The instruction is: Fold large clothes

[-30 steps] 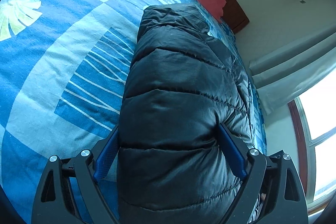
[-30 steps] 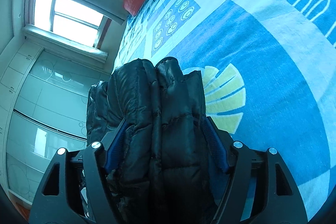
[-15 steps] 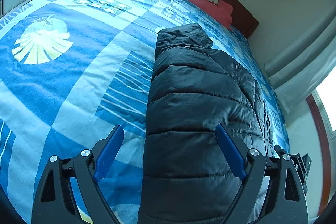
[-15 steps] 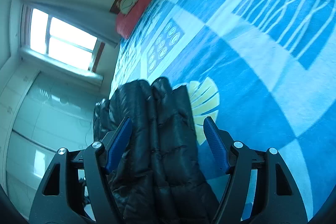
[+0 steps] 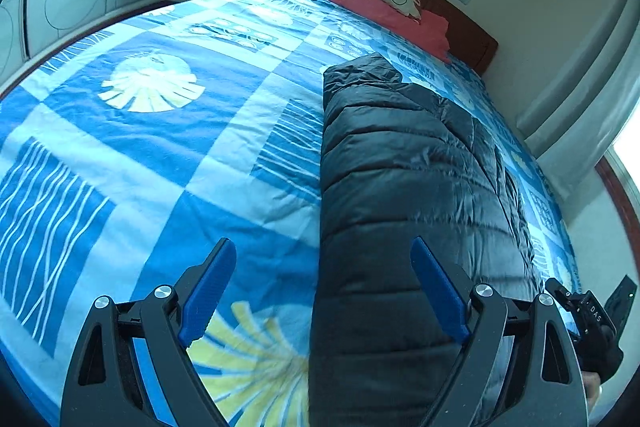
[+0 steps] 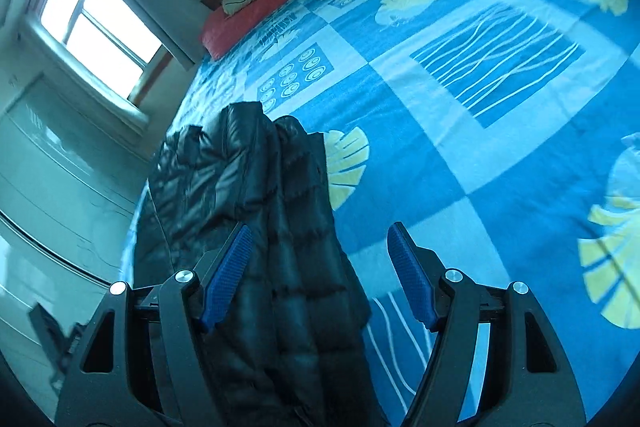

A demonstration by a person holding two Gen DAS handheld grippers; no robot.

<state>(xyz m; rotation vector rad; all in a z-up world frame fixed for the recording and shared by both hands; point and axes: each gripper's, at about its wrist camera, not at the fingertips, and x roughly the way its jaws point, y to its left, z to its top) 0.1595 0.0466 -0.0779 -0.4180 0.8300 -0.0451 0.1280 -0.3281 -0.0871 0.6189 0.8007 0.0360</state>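
Black puffer jacket (image 5: 404, 195) lies on the blue patterned bedspread (image 5: 168, 155), already doubled into a long narrow bundle running toward the red pillow (image 5: 384, 7) at the headboard. Judged from this, the lengthwise folds are done; a crosswise fold to shorten the bundle likely remains.

Left gripper (image 5: 324, 291): jaws spread wide, nothing pinched; the jacket passes beneath the right-hand pad without being clamped. Right gripper (image 6: 320, 275): also released, the jacket (image 6: 256, 195) just beside its left-hand pad, bedspread (image 6: 480, 147) showing in the gap.

Near end of the bundle is cut off below both views. Sleeves and hood cannot be made out. Layer count unclear.
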